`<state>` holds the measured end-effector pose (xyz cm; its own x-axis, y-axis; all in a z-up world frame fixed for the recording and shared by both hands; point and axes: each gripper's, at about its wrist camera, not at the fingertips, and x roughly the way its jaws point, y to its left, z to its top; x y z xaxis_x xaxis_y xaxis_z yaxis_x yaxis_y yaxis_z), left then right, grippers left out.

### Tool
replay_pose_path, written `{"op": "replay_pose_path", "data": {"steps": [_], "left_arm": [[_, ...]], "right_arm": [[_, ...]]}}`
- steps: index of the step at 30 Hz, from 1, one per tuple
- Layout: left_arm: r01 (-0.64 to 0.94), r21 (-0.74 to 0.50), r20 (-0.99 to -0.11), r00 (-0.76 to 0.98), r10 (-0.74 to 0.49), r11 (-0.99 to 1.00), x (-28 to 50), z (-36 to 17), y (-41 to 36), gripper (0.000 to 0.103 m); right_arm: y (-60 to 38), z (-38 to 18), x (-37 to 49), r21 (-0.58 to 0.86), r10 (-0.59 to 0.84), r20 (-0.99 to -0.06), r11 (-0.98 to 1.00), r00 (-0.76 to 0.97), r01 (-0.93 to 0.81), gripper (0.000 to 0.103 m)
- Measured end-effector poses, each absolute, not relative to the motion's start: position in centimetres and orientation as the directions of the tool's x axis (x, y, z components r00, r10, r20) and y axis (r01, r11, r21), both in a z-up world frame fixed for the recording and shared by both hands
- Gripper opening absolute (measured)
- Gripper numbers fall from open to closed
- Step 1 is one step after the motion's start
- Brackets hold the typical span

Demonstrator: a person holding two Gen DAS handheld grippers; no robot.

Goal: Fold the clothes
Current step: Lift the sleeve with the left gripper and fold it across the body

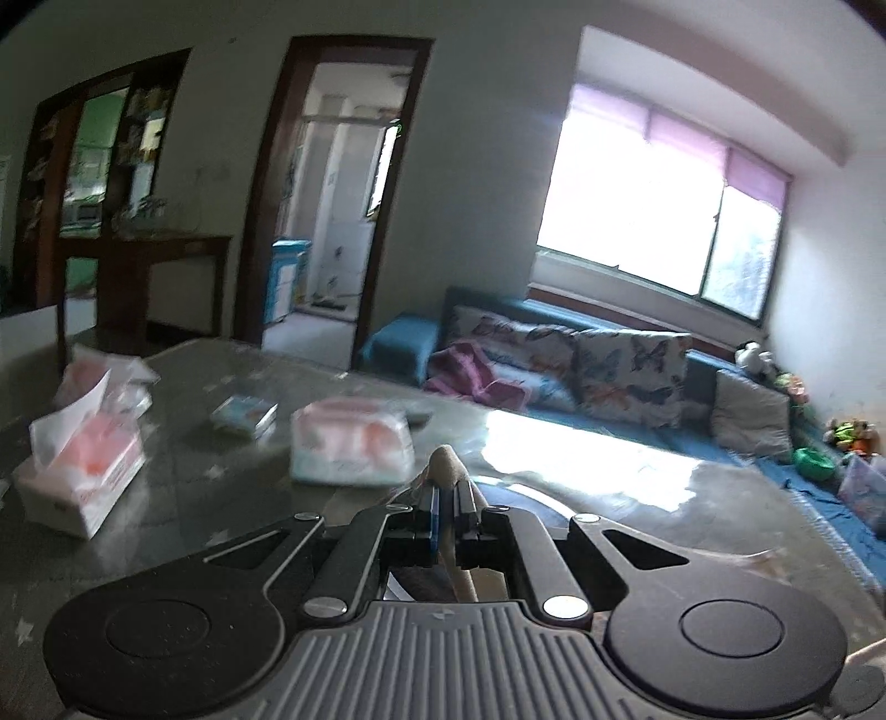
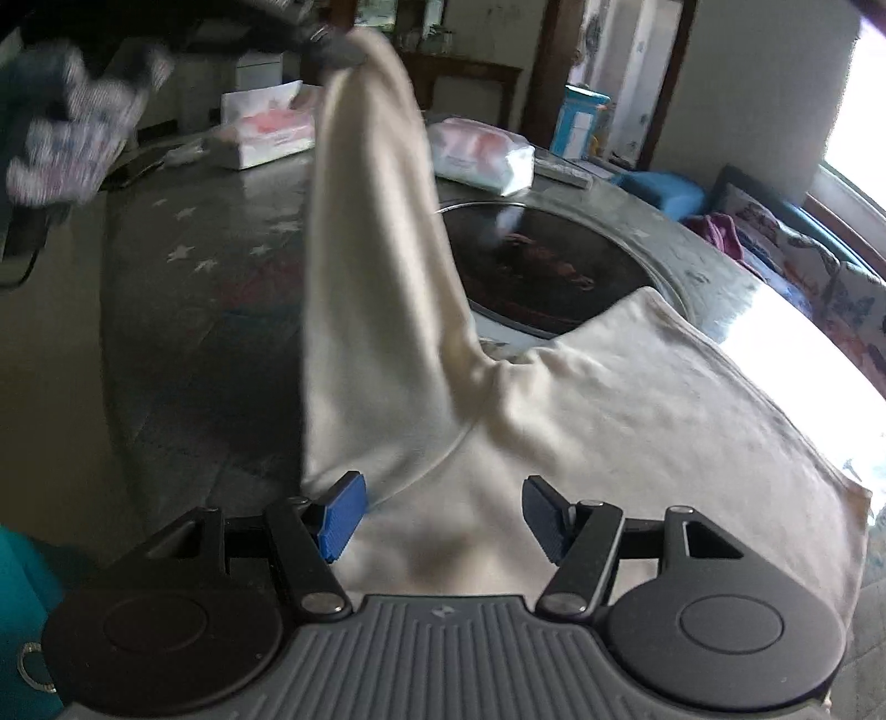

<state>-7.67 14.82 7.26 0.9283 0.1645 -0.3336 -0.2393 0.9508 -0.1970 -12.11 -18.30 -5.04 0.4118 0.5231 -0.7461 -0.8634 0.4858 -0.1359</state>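
While left gripper (image 1: 447, 501) grips cloth (image 2: 376, 232) | right gripper (image 2: 443, 518) jaws spread | tissue packs (image 2: 482, 155) behind

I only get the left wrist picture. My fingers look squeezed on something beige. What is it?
Observer: A cream cloth. The left gripper holds one part of it up high above the table.
Operator: Is the rest hanging too?
Observer: No, the rest lies spread on the table, partly over a dark round inset.
Operator: What's my other hand doing?
Observer: The right gripper is open, its blue fingers just above the flat part, gripping nothing.
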Motion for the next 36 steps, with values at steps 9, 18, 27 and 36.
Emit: {"op": "replay_pose_path", "data": {"steps": [9, 18, 27, 36], "left_arm": [[-0.040, -0.197, -0.265, 0.964, -0.014, 0.980, -7.5, 10.1, 8.9, 0.005], [0.197, -0.193, -0.312, 0.916, -0.250, 0.961, -5.1, 8.7, 1.5, 0.005], [0.378, -0.195, -0.435, 0.794, -0.425, 0.905, -3.7, 4.2, -4.4, 0.008], [0.430, -0.176, -0.526, 0.719, -0.454, 0.886, -3.9, 1.4, -4.3, 0.033]], "right_arm": [[-23.0, -2.3, -9.9, -0.035, 0.554, -0.689, 0.619, 0.468, -0.784, 0.064], [-30.1, -1.7, -8.4, 0.003, 0.471, -0.674, 0.773, 0.570, -0.635, 0.064], [-36.0, -1.9, -7.9, 0.019, 0.375, -0.669, 0.872, 0.641, -0.490, 0.063], [-37.5, -2.3, -7.8, 0.048, 0.356, -0.672, 0.896, 0.649, -0.442, 0.058]]}}
